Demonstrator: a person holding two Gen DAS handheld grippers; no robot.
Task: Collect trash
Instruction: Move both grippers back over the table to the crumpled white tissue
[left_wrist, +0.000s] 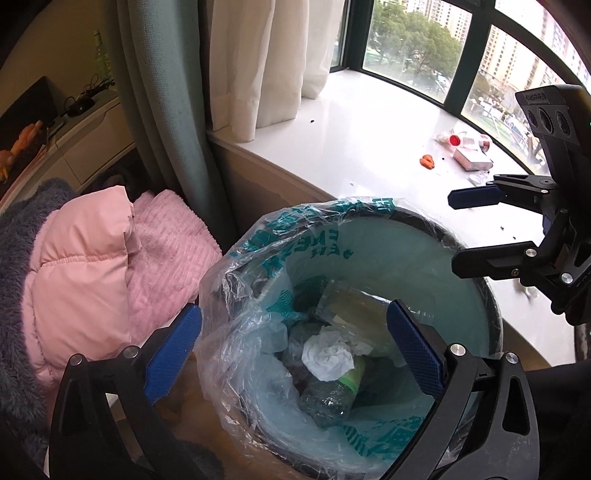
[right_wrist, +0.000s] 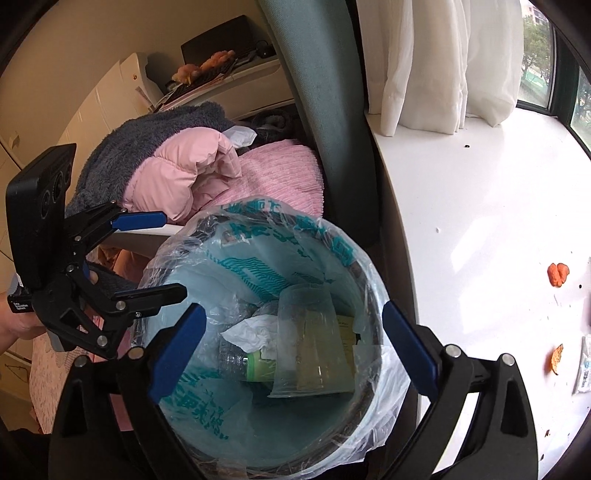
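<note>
Trash sits inside the bin (right_wrist: 258, 435), which is lined with a clear plastic bag (left_wrist: 236, 280) printed in teal and stands against the white window sill (left_wrist: 369, 147). Contents visible from the right wrist view: a clear plastic cup (right_wrist: 314, 332) lying on its side, a crumpled white tissue (right_wrist: 251, 332) and a plastic bottle (right_wrist: 236, 363) with a green label. The left wrist view shows the same tissue (left_wrist: 327, 356) on top of the bottle (left_wrist: 328, 398).

Left tongs (left_wrist: 293, 349) hang over the bin mouth with jaws spread wide and nothing between the pads. Right tongs (right_wrist: 293, 350) are likewise above the bin, jaws wide apart and empty.

More trash remains on the sill: a small carton (left_wrist: 472, 158), a red-capped bottle (left_wrist: 469, 141) and orange peel (left_wrist: 427, 161), well apart from the bin. Pink quilted clothing (left_wrist: 85, 266) and a grey fleece (right_wrist: 140, 147) lie piled left of the bin, beside a green curtain (left_wrist: 166, 110).
</note>
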